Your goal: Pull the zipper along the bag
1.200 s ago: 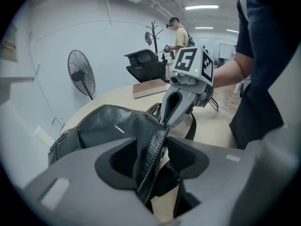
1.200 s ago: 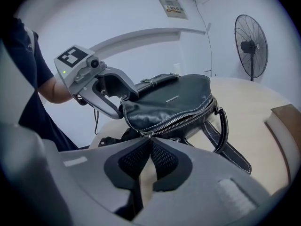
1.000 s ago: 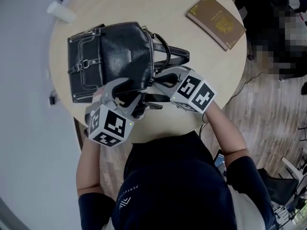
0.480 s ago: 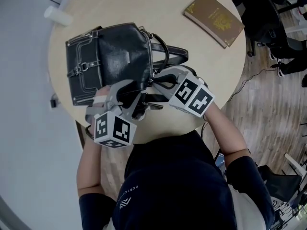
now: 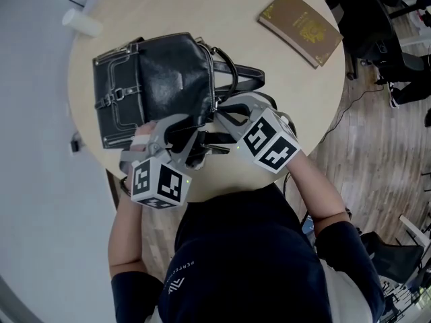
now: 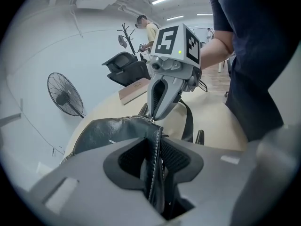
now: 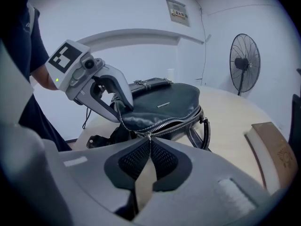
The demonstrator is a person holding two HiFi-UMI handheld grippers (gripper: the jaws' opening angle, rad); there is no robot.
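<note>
A black leather bag (image 5: 155, 79) lies on the round wooden table (image 5: 222, 19), its zipper (image 7: 181, 121) partly open along the near edge. My left gripper (image 5: 183, 134) has just been closing, and the bag's edge (image 6: 153, 159) now sits pinched between its pads at the near corner. My right gripper (image 5: 214, 123) is shut on the tan zipper pull (image 7: 146, 173), just below the slider (image 7: 149, 135). The two grippers face each other closely: the right gripper (image 6: 157, 112) shows in the left gripper view, the left gripper (image 7: 120, 105) in the right gripper view.
A brown book (image 5: 302, 29) lies at the table's far right. A white cup (image 5: 81, 22) stands at the far left edge. The bag's straps (image 5: 242, 76) spread right of the bag. A standing fan (image 7: 244, 62) and dark chairs are beyond the table.
The left gripper has rolled, its marker cube turning, while staying at the bag's near corner. The right gripper's cube has tilted a little. The bag has not moved.
</note>
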